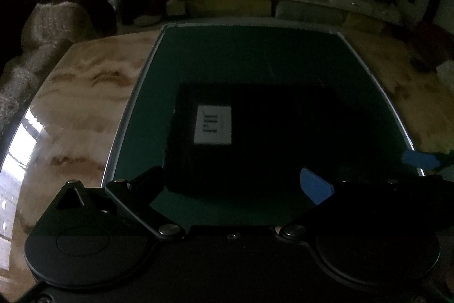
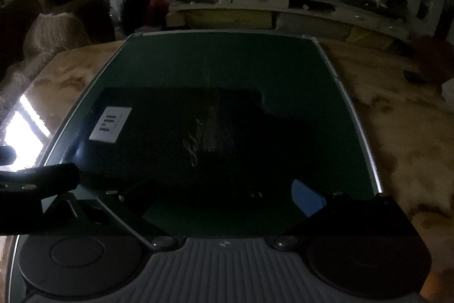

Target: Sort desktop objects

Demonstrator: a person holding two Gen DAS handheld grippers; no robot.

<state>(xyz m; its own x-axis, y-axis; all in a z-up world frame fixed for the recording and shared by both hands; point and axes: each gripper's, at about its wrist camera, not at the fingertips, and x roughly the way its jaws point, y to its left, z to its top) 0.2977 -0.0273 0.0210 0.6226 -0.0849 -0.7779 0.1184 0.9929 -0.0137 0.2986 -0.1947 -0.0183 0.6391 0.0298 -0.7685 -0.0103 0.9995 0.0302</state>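
Both grippers hovered spread over the dark box.
We held the left gripper [image 1: 237, 183] wide apart, empty; the black box [image 1: 255, 132] lay on the green mat [image 1: 241, 56]; the right gripper [image 2: 224, 195] gaped likewise.

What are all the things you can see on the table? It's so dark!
table: one, marbled brown and cream, glossy, under everything.
green mat: one, dark green with a pale edge, lying on the table.
black object: one, flat and dark, on the mat; too dim to name.
white label: one, on the black object's left part.
left gripper: open, above the mat's near edge, blue pad on one finger.
right gripper: open, above the near edge too.
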